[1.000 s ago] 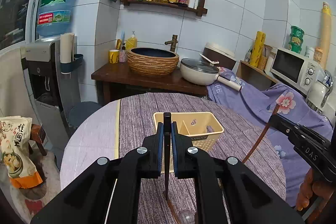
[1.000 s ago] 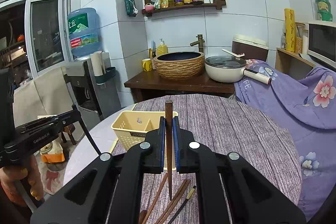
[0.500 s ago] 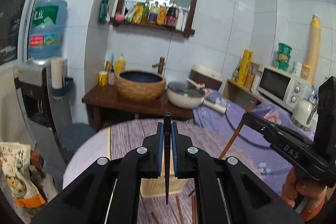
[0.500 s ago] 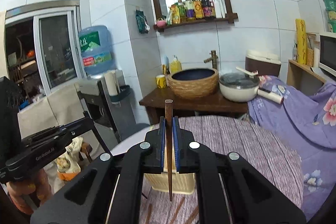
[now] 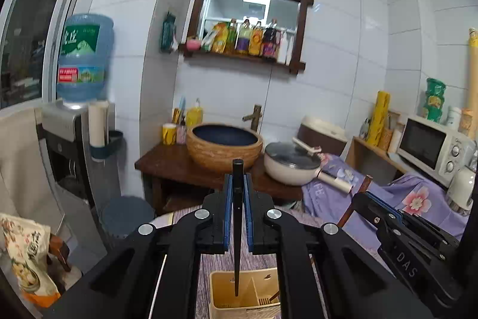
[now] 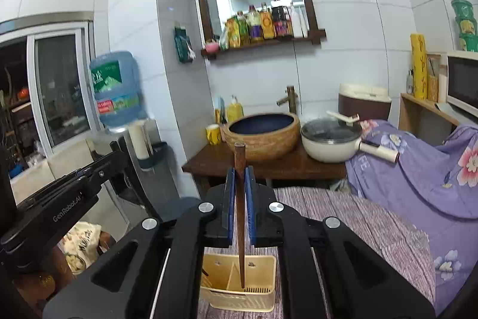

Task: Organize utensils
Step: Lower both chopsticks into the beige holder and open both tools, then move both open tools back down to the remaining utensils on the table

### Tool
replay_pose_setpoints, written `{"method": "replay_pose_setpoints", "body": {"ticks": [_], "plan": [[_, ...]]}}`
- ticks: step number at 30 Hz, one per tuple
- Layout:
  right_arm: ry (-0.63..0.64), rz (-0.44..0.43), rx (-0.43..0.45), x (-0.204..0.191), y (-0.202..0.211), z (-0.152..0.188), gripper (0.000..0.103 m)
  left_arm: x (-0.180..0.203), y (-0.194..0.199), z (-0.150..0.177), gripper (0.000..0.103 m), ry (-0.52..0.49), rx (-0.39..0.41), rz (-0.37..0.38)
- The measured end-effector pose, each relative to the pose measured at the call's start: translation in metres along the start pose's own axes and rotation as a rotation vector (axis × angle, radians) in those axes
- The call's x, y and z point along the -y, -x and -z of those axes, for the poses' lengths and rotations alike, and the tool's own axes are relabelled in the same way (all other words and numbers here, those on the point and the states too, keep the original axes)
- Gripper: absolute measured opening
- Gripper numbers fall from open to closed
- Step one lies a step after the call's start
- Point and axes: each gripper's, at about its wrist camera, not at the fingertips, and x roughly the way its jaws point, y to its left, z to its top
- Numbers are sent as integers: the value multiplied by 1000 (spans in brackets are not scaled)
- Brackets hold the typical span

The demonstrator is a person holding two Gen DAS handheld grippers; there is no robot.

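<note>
Holding a black chopstick (image 5: 237,217) upright in the left tongs (image 5: 237,193), blue pads closed on its upper part, top end poking above the jaws, tip hanging free below. Hanging directly over the caddy (image 5: 219,283), in the left wrist view: tip pointing into the left compartment, just left of the slanted divider. Not touching the caddy floor, as far as can be told.

Standing on the striped cloth of the table (image 6: 358,217), toward its near edge, between both tongs: the yellow caddy, open top facing up, long side running left to right. Already leaning in the right compartment: one brown stick end, small and partly hidden.

Holding a brown chopstick (image 6: 240,217) in the right tongs (image 6: 240,190), pads likewise closed on it, long axis near vertical with a slight lean. Hovering over the same caddy in the right wrist view, tip lying just right of the divider, over the slotted floor of the right compartment.

Judging the coming move: lowering straight down along each stick's long axis, since both tips are already lined up with the opening. Neither hand looking clearly nearer; both sitting above the rim. Risking a clash of the two tongs, crowding close over one narrow caddy, or a tip catching the divider.
</note>
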Motion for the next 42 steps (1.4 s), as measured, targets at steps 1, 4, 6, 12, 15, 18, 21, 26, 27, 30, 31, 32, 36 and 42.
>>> {"method": "replay_pose_setpoints", "body": {"ticks": [1,4,6,12,15,18,21,26,27,30,31,32,36,42], "plan": [[0,4,-20,1,-8,8,8,-1,-8,8,7,1,-20,-2],[-5,11,-67,8,-25,29,8,-6,-26,32,7,8,-86,2],[-14,15,-91,12,-33,40,8,-10,-35,45,7,15,-113,-2],[-23,16,-130,20,-48,54,8,-16,-50,66,7,20,-174,-1],[-19,25,-125,22,-49,57,8,-16,-56,72,7,18,-192,0],[-20,27,-119,24,-50,58,8,-17,-60,78,7,22,-215,0],[-27,30,-116,26,-50,58,8,-18,-61,81,7,18,-214,-10],[-34,51,-120,31,-51,61,9,-18,-58,80,26,15,-214,-1],[-38,52,-119,31,-51,62,14,-18,-55,81,31,14,-207,-1],[-53,55,-105,34,-48,64,45,-18,-46,81,50,20,-183,3],[-55,60,-104,35,-47,65,46,-17,-44,82,54,17,-180,2],[-53,64,-108,34,-47,65,46,-17,-42,82,56,12,-178,2],[-33,82,-86,34,-36,68,49,-17,-29,87,73,-14,-156,-9],[-11,101,-74,37,-6,85,57,-27,1,104,93,-18,-131,-25]]}}
